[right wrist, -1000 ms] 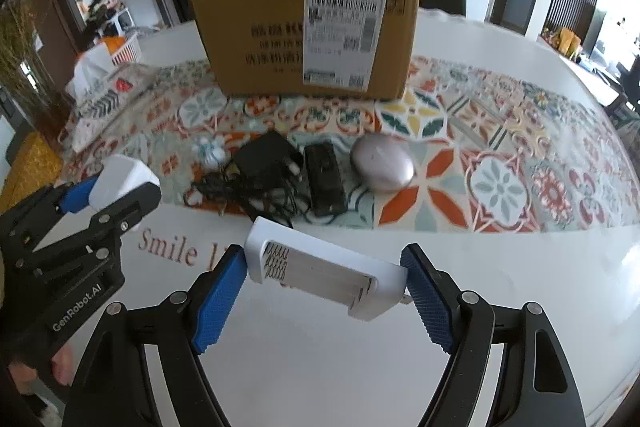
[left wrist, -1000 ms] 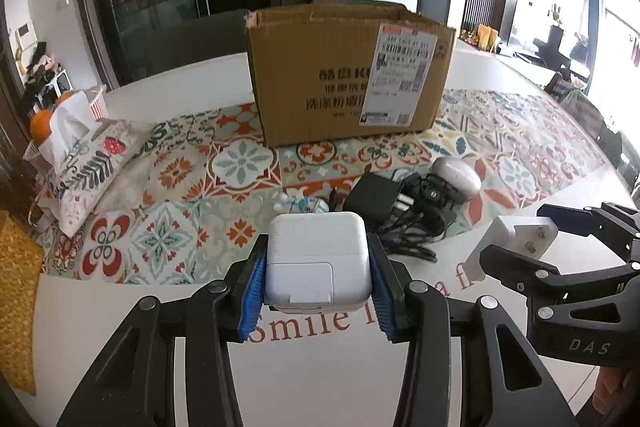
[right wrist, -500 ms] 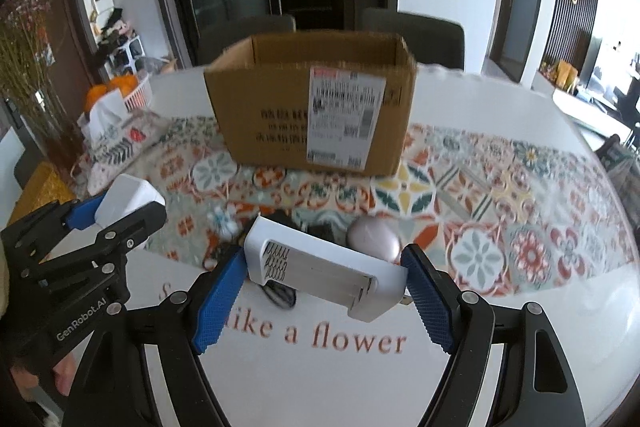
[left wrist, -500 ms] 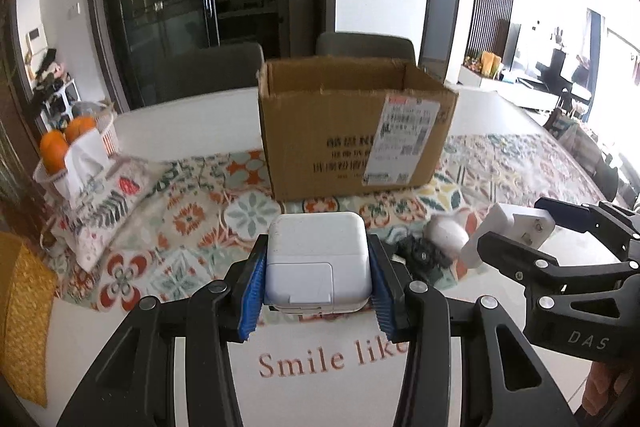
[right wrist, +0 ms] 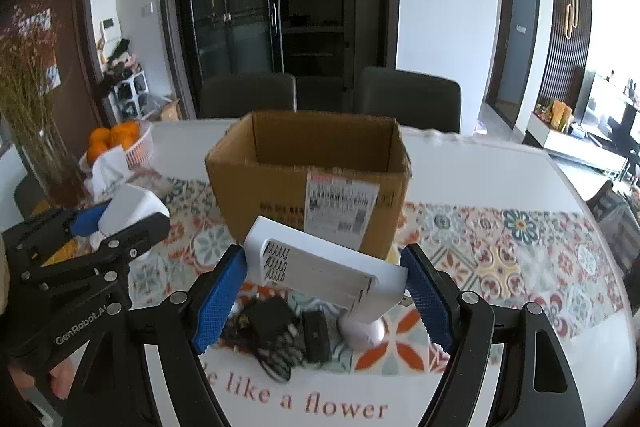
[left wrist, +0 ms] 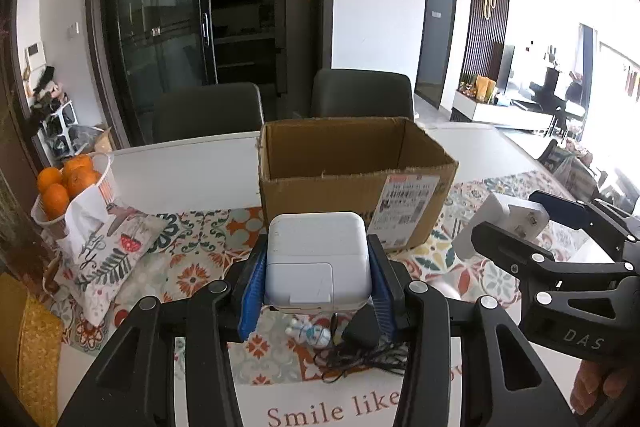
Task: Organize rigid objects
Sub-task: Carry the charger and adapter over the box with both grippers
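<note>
Both grippers now sit higher than a second ago, each carrying its load upward; the open top of the cardboard box [left wrist: 356, 183], formerly seen only side-on, now shows its inside walls, and the items left on the table have slid toward the bottom of each view.

Left gripper [left wrist: 318, 279]: blue pads pressed against both sides of a white square power adapter [left wrist: 318, 261], held clear of the table, in front of the box's near wall.

Right gripper [right wrist: 324, 283]: jaws set wide, pinching a long white battery charger [right wrist: 320, 265] by its two ends; the charger lies slightly tilted between the pads, spring contacts visible at its left end, also off the table and in front of the box.

Cardboard box: upright, flaps open, shipping label on the near face, standing on the patterned table runner [right wrist: 500, 251].

Left on the runner, below the held items: black adapter with tangled cable [right wrist: 272, 327], small black rectangular device [right wrist: 316, 335] just beside it, rounded pale object [right wrist: 366, 333] partly hidden by the charger, small white-and-blue figurine [left wrist: 310, 333].

Table [right wrist: 460, 163]: white, printed lettering at the near edge.

Far left: basket of oranges [left wrist: 66, 183], patterned tissue cover [left wrist: 108, 251].

Behind the table: two dark chairs [right wrist: 248, 95].
</note>
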Motion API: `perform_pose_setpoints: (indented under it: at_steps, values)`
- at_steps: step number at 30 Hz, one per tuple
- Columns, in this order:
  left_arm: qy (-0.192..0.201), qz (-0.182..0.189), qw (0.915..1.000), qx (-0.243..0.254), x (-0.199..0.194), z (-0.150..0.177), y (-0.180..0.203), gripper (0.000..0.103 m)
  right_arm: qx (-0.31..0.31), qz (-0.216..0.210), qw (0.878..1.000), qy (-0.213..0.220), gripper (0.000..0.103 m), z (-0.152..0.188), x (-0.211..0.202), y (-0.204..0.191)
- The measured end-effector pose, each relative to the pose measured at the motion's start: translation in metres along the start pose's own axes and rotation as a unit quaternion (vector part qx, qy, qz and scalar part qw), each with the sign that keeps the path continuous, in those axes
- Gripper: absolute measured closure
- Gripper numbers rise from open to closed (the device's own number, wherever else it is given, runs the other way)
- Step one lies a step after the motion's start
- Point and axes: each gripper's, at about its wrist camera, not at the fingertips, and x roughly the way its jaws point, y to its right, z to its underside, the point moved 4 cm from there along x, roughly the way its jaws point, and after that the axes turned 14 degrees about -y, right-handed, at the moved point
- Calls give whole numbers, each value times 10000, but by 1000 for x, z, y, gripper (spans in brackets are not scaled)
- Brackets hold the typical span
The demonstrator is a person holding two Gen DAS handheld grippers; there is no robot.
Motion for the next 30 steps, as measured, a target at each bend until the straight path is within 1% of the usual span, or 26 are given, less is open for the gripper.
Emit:
perform_pose_setpoints:
  at_steps: [14, 21, 26, 30]
  values:
    - [327, -135, 9993, 153, 9, -64, -8, 58, -62, -14, 9988, 495, 24, -66, 3, 5]
    - [311, -228, 9991, 168, 26, -92, -12, 58, -79, 0, 9982, 600, 24, -99, 13, 12]
    - [277, -266, 9991, 180, 36, -107, -14, 58, -55, 5, 9981, 606, 24, -115, 25, 17]
    - [144, -239, 9995, 173, 50, -119, -19, 58, -82, -8, 9984, 566, 24, -127, 36, 19]
